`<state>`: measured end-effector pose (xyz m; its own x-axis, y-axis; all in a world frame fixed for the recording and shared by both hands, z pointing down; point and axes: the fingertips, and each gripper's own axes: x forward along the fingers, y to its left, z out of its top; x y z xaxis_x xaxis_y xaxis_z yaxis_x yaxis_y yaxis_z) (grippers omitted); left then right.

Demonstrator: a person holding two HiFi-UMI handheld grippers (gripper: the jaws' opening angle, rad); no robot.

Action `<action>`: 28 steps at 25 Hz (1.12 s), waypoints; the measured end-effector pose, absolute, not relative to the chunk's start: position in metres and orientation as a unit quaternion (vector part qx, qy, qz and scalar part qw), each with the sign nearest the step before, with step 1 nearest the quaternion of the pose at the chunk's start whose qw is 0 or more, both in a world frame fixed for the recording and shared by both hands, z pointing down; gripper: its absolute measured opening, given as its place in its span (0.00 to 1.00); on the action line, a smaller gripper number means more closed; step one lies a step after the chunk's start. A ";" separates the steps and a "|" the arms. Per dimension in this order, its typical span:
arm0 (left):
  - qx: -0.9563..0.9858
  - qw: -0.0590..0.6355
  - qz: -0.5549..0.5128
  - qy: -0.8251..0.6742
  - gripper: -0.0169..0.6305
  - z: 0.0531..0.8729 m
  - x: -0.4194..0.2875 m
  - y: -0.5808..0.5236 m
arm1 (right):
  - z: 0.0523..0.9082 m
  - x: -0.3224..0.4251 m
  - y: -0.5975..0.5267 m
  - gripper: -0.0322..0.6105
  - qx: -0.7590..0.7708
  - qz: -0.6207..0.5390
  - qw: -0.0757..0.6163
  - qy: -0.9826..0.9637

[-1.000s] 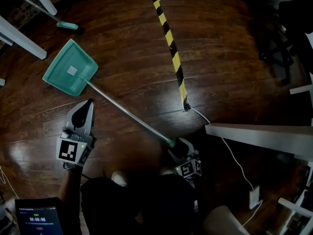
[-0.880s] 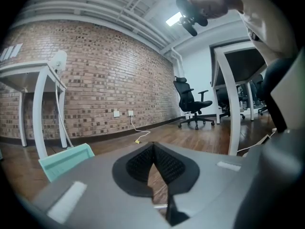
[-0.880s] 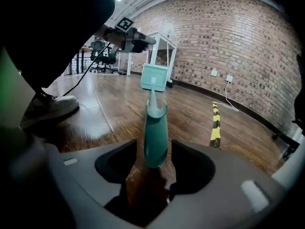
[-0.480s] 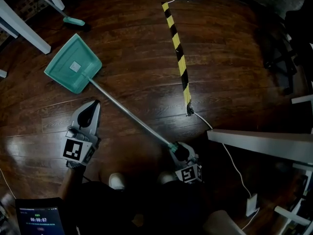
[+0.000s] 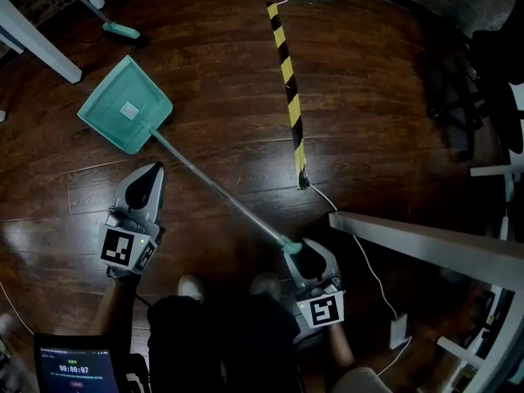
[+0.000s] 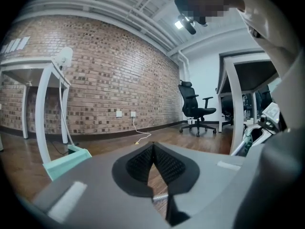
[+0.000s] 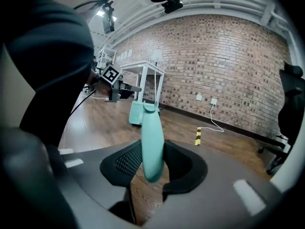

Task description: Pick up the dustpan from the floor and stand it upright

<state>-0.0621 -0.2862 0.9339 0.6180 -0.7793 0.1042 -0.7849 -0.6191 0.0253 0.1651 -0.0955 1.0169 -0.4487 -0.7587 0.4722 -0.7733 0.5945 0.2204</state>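
Lower centre, the right gripper clamps the dustpan by its handle tip. The pan, upper left, rests on the floor — not yet upright. The left gripper is closed, empty.

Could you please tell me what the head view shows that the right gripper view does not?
Only the head view shows the timer screen and the dustpan with its whole shaft running to the right tongs. Only the right gripper view shows the wall socket, the ceiling lamp and the pads closed on the teal handle end. Both show the dustpan's pan, the striped tape and the left tongs.
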 end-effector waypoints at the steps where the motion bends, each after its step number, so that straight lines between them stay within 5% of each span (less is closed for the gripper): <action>1: 0.898 0.039 0.041 -0.437 0.03 0.925 -0.065 -0.288 | 1.005 0.165 -0.096 0.29 0.452 0.018 0.275 -0.848; 28: 0.883 0.119 0.077 -0.447 0.03 0.632 -0.123 -0.321 | 0.709 0.113 -0.149 0.30 0.478 0.089 0.370 -0.791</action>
<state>-0.1234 -0.3210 0.6318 0.5884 -0.7715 0.2420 -0.8080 -0.5721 0.1407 0.1131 -0.1494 0.7090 -0.2678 -0.6911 0.6713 -0.8229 0.5264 0.2136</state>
